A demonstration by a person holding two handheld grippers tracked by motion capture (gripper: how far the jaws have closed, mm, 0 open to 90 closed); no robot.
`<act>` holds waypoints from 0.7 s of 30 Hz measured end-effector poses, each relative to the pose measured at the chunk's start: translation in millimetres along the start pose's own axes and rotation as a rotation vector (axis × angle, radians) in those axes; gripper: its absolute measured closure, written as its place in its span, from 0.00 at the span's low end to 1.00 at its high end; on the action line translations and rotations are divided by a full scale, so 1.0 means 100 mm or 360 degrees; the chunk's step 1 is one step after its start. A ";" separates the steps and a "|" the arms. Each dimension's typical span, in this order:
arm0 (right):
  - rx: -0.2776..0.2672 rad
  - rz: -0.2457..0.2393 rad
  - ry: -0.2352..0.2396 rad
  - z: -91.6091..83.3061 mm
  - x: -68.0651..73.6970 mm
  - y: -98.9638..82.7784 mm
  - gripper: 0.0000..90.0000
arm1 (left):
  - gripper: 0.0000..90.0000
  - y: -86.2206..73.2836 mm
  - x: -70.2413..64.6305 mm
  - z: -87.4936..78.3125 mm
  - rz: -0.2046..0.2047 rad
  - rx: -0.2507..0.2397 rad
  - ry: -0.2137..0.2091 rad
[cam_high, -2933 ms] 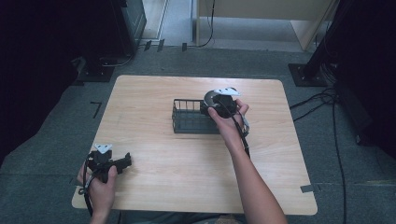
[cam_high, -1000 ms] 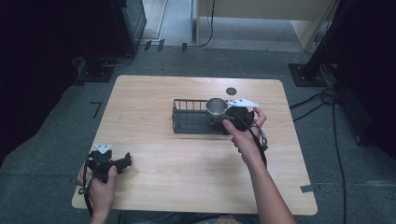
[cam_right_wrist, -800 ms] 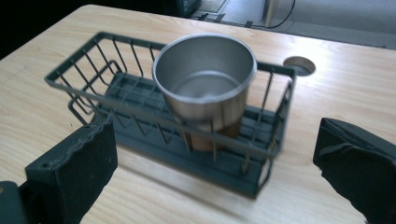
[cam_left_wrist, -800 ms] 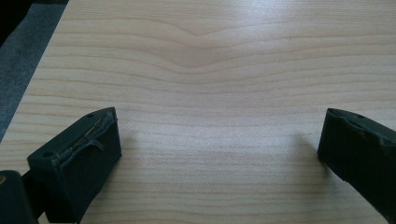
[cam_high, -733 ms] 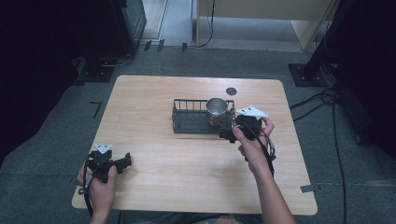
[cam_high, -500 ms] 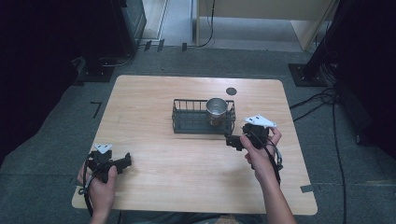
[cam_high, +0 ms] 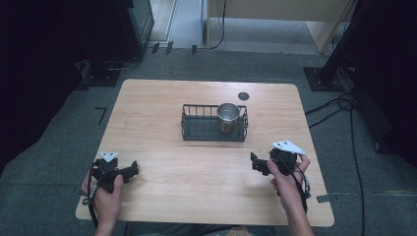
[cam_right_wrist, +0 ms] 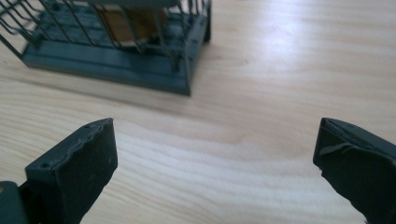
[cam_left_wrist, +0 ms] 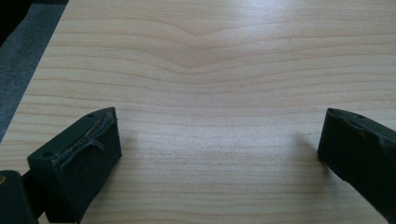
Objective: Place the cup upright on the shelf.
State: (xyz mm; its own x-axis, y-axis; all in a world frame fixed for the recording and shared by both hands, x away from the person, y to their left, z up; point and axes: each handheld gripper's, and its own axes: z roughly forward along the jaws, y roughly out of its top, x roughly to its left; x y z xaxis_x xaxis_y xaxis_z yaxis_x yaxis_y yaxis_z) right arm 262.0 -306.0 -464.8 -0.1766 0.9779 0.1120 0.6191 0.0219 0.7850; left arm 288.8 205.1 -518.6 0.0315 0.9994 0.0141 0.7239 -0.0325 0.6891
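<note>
Cup: small shiny metal cup point(cam_high: 227, 113) stood upright in right end of dark wire basket point(cam_high: 196, 129), mid light wooden desk point(cam_high: 162, 103).
Right hand-held gripper point(cam_high: 259, 164): held empty, jaws spread wide, near basket.
Left hand-held gripper point(cam_high: 129, 171): parked over bare desk, jaws apart.

obstacle: wire basket point(cam_high: 214, 124) stood mid-table with metal cup point(cam_high: 227, 116) upright in its right end | free: bare wooden table point(cam_high: 196, 172) lay open between basket and both grippers | small dark disc point(cam_high: 243, 96) lay behind basket
</note>
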 end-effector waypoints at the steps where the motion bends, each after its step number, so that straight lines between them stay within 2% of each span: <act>1: 0.0008 0.0012 -0.0019 -0.01 -0.06 -0.07 0.00 | 0.00 0.00 0.00 0.00 0.0000 0.0001 0.0000; 8: 0.0035 0.0048 -0.0069 -0.04 -0.22 -0.27 0.00 | 0.00 0.00 0.00 0.00 0.0000 0.0000 0.0000; 11: 0.0052 0.0053 -0.0112 -0.06 -0.31 -0.36 0.00 | 0.00 0.00 0.00 0.00 0.0000 0.0000 0.0000; 21: 0.0119 0.0141 -0.0237 -0.12 -0.66 -0.67 0.00 | 0.00 0.00 0.00 0.00 0.0000 0.0000 0.0000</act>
State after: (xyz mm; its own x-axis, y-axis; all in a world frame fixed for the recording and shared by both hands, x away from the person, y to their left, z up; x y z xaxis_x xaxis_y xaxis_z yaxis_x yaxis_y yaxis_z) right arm 222.6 -374.0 -517.8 -0.0072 0.9966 0.0826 0.6831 -0.0555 0.7282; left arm 288.8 205.1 -518.6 0.0314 0.9994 0.0142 0.7239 -0.0325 0.6891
